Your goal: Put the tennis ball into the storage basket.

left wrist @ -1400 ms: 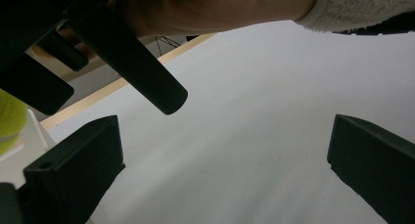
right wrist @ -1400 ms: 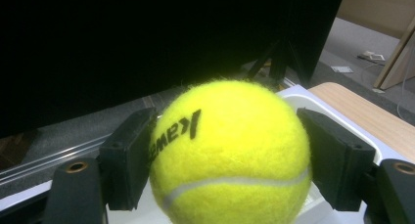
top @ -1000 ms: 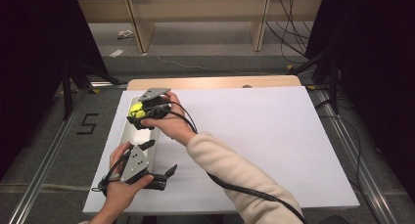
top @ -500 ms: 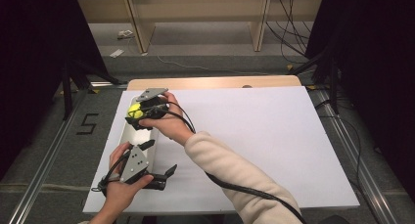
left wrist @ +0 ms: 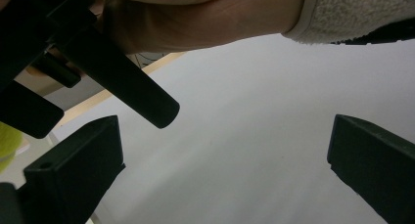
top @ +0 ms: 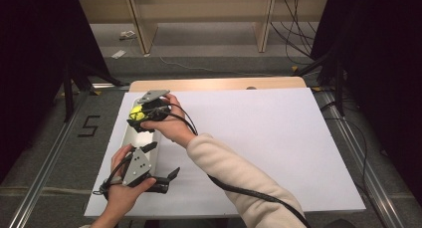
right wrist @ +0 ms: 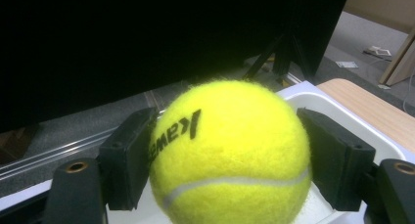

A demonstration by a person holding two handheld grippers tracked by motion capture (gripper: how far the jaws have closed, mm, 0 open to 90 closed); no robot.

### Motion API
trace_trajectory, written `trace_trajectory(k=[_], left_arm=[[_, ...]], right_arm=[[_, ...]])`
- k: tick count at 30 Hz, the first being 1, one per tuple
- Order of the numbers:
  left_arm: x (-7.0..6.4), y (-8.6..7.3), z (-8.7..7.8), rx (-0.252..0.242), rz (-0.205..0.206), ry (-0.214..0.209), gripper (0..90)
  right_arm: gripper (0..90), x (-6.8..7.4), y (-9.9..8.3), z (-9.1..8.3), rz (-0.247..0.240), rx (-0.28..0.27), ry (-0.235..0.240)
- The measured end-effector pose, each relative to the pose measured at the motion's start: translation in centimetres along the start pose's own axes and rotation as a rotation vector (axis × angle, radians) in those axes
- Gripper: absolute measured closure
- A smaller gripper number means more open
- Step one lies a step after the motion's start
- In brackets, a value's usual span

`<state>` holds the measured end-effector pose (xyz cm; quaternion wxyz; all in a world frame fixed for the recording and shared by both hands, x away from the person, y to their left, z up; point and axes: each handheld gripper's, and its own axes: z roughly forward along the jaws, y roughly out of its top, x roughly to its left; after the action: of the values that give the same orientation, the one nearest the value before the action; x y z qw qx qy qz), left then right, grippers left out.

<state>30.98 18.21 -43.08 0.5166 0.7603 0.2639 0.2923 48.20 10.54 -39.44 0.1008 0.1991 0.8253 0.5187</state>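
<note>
The right tool point(right wrist: 227, 160) is clamped on a yellow tennis ball point(right wrist: 230, 153) over the white tray point(top: 130, 138) at the desk's point(top: 259, 138) left edge; its own view reveals black lettering on the ball. The left tool point(top: 161, 166) sits nearer the person, jaws apart with nothing between them.

The desk point(top: 259, 138) is seen from above its near edge, facing forward and down. The left gripper view is set low near the near-left corner, looking across the white top. The right gripper view is held close to the tennis ball point(right wrist: 230, 153), shared with the high view point(top: 136, 113).
</note>
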Motion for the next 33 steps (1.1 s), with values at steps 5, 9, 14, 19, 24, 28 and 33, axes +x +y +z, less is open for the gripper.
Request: trace_trajectory(k=[5,9,14,19,24,28,33], left_arm=[[0.02,0.00,-0.01,-0.002,-0.003,0.000,0.0],[0.01,0.01,-0.01,-0.002,-0.001,0.000,0.0],[-0.01,0.01,-0.02,-0.002,-0.001,-0.001,0.0],[-0.02,0.01,-0.01,-0.001,0.000,-0.001,0.0],[-0.03,0.02,-0.01,-0.002,0.000,-0.001,0.0],[-0.02,0.01,-0.01,-0.002,0.000,-0.002,0.0],[-0.01,0.02,-0.02,-0.003,-0.001,-0.001,0.0]], right_arm=[[26.7,0.00,0.10,0.18,-0.003,0.002,0.000],[26.7,-0.01,0.09,0.31,-0.002,0.004,-0.002],[26.7,-0.08,0.12,0.45,-0.002,0.007,-0.002],[26.7,-0.14,0.17,0.50,0.001,0.008,-0.001],[26.7,-0.20,0.00,0.71,0.007,0.015,-0.002],[26.7,-0.21,-0.08,0.81,0.009,0.018,-0.002],[26.7,-0.26,-0.11,0.97,0.011,0.017,-0.003]])
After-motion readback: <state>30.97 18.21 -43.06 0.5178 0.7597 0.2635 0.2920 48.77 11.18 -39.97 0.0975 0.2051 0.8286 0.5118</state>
